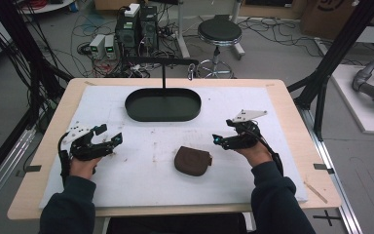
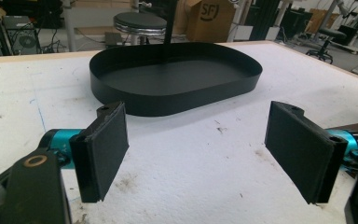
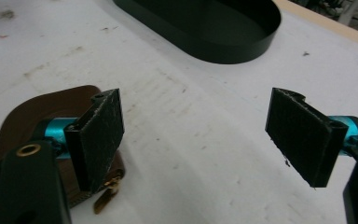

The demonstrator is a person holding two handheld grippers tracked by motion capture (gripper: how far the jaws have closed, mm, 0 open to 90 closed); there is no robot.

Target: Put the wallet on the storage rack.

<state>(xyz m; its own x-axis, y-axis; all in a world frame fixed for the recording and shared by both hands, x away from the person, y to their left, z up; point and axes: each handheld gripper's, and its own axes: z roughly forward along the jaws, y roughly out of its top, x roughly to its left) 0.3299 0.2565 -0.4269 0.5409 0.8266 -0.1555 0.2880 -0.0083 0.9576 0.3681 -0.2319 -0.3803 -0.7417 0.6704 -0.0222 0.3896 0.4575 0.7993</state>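
high view: a brown leather pouch point(image 1: 193, 161) lies flat on the white mat point(image 1: 141, 180) that covers the worktop point(image 1: 292, 105), a little right of the middle and towards the person's side. the right claw point(image 1: 217, 140) sits just beside the pouch, to its right and slightly farther from the person, its tips pointing left towards it; it does not touch the pouch. the left claw point(image 1: 111, 135) rests well apart from the pouch on the left side of the mat, tips pointing right. farther back on the mat stands a black oval tray point(image 1: 136, 108) with a thin upright post point(image 1: 163, 78) rising from its back edge and a crossbar on top.

right gripper view: the right claw point(image 3: 193, 135) is spread wide, nothing between its black pads, only bare mat point(image 3: 205, 154). the pouch point(image 3: 32, 112) lies at the left, partly behind and under the left-hand pad, with a small brass pull point(image 3: 105, 198) showing at its lower edge; whether that pad touches the leather cannot be told. the tray point(image 3: 242, 46) is beyond, at the top.

left gripper view: the left claw point(image 2: 196, 149) is also spread wide and holds nothing; its pads hang over the bare, lightly soiled mat point(image 2: 191, 177). the tray point(image 2: 177, 100) lies straight ahead of it, near but apart, with the post point(image 2: 168, 28) rising behind it.
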